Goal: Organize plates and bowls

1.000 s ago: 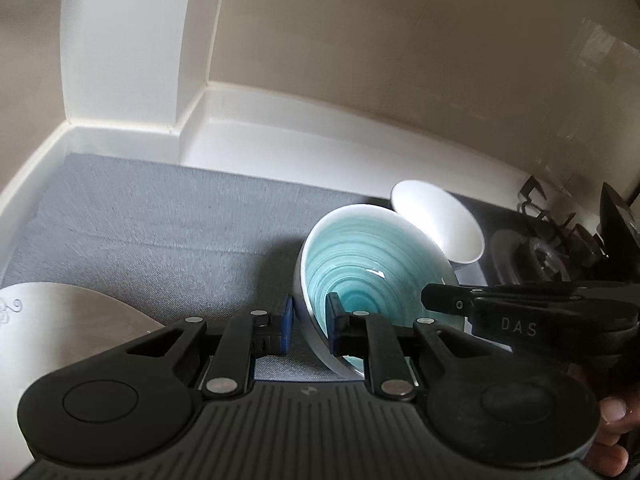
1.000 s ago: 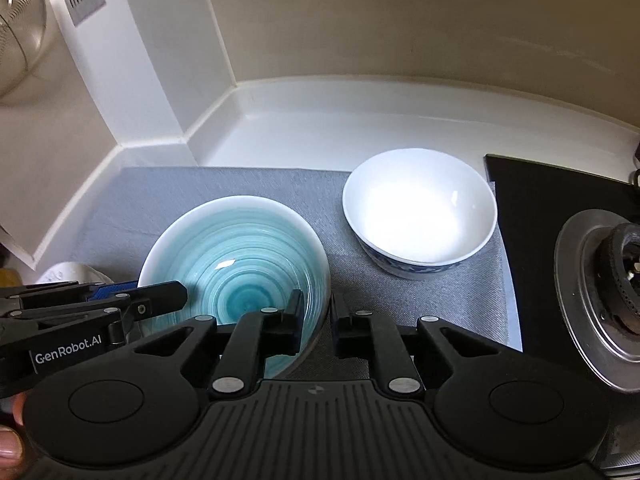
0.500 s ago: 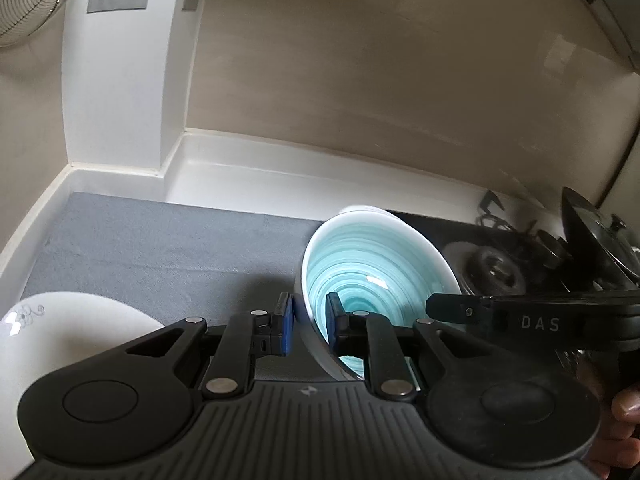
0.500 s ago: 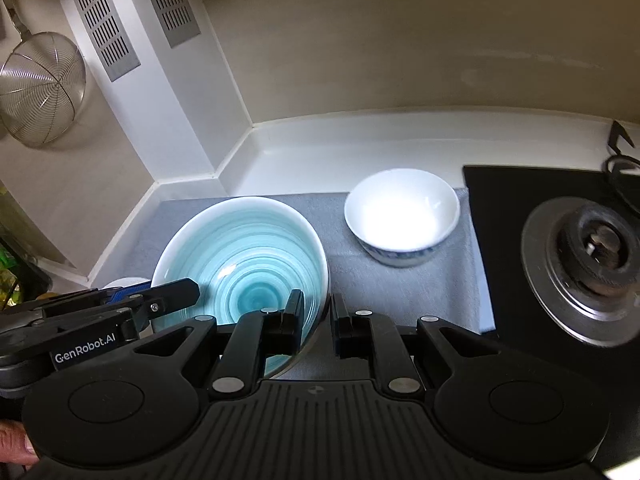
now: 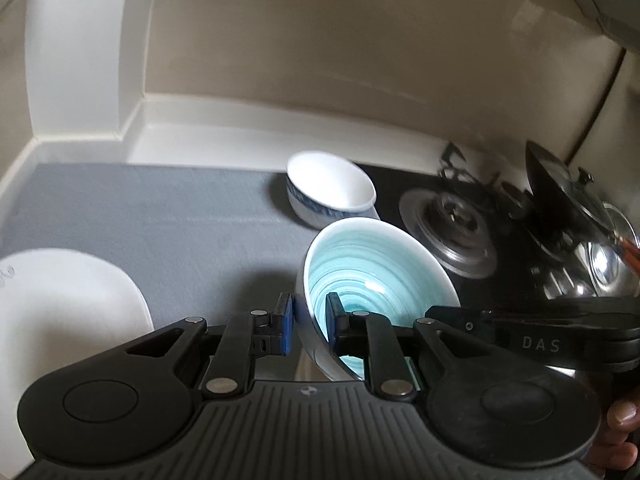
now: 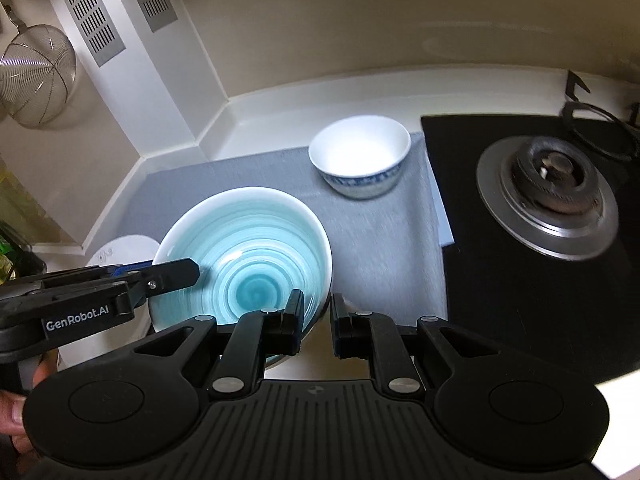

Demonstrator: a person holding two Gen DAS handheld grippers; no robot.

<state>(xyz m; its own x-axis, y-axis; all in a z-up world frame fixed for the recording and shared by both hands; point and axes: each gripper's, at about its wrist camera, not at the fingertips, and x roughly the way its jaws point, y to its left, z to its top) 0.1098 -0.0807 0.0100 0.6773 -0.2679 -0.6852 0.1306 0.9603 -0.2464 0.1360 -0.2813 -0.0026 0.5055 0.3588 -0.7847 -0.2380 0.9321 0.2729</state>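
A bowl with a turquoise swirl inside and a white rim (image 5: 372, 276) (image 6: 248, 264) hangs above the grey mat, held from two sides. My left gripper (image 5: 308, 320) is shut on its left rim, one pad inside and one outside. My right gripper (image 6: 316, 316) is shut on the opposite rim in the same way. A small white bowl with a blue band (image 5: 332, 192) (image 6: 360, 156) stands on the mat beyond it. A white plate (image 5: 60, 312) (image 6: 124, 252) lies at the mat's left end.
The grey mat (image 5: 160, 216) (image 6: 384, 240) covers the white counter up to a black gas hob (image 6: 532, 232) with a steel burner (image 6: 548, 196) on the right. A shiny pot with a glass lid (image 5: 580, 220) stands on the far burner. A wire strainer (image 6: 36, 76) hangs on the left wall.
Both grippers have risen and drawn back with the turquoise bowl, so more of the mat, hob and walls now shows. The small white bowl looks farther away and has not moved.
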